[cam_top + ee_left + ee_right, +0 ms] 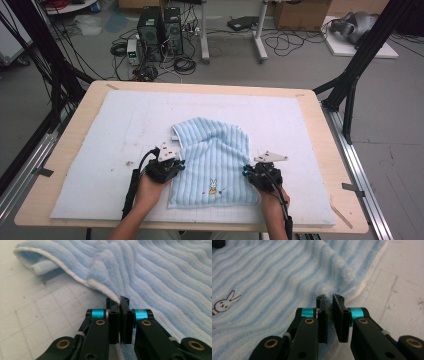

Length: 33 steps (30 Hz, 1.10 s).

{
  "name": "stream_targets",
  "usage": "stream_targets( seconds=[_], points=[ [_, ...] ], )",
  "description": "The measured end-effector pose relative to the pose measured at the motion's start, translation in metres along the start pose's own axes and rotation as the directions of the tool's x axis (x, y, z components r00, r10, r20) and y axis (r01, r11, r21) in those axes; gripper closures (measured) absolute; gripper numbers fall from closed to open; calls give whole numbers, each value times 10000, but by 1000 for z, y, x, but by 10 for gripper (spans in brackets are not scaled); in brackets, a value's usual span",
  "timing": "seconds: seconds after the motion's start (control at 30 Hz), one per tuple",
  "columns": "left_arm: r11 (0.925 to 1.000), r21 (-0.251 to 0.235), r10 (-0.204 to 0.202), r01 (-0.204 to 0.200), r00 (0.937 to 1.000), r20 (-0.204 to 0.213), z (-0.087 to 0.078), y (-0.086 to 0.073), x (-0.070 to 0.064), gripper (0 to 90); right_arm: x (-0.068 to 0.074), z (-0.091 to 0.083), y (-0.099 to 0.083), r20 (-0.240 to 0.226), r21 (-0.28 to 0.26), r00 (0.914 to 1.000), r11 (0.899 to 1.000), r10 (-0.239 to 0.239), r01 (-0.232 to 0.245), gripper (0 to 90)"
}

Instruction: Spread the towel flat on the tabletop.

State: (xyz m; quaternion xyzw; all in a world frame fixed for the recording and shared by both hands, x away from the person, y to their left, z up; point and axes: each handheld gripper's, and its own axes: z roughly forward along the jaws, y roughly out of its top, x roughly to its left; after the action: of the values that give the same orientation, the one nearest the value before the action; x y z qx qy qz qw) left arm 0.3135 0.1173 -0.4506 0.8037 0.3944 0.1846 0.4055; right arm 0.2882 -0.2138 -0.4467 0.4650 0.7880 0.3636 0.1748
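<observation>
Nearest the person, both hands come in from the bottom of the high view, each holding a gripper at a side edge of the light blue striped towel point(212, 162). The left gripper point(120, 302) has its jaws pressed together on the towel's white hem, pinching a lifted peak of cloth right at the tips. The right gripper point(329, 300) sits at the opposite edge with its jaws a narrow slit apart; a raised fold of towel runs up from just beyond the tips, but from this angle it is hard to say whether any cloth is actually caught between them.

The towel lies between the two grippers on the pale mat point(120, 130) that covers the tabletop point(75, 145), its long axis running away from the person. The near part, with the small rabbit picture point(213, 186), lies flat; the far part is rumpled and narrowed, with a rolled corner at the far left.

The coming move seems to turn on this: each gripper has the towel to its inner side and stretching ahead of it, so carrying the edges forward or spreading them needs both holds secure, and the left one looks the firmer. Beyond the tabletop the floor holds computer towers point(160, 30) and cables
</observation>
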Motion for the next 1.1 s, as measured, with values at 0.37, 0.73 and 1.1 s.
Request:
stream_targets(
  seconds=[0.37, 0.73, 1.1],
  points=[
    [9964, -786, -345, 324, 9991, -264, 13, 16, 19, 870, -13, 27, 27, 860, -85, 9963, 9999, -87, 94, 825],
    [9919, -210, -1262, 1253, 9907, -502, 10, 11, 27, 516, -21, 28, 30, 794, -707, 9968, 9974, -60, 117, 752],
    [9897, -588, -1266, 1309, 9894, 714, -23, -14, 18, 516, -14, -16, 9, 123, -1322, 9993, 9905, -365, 378, 529]
  ],
)
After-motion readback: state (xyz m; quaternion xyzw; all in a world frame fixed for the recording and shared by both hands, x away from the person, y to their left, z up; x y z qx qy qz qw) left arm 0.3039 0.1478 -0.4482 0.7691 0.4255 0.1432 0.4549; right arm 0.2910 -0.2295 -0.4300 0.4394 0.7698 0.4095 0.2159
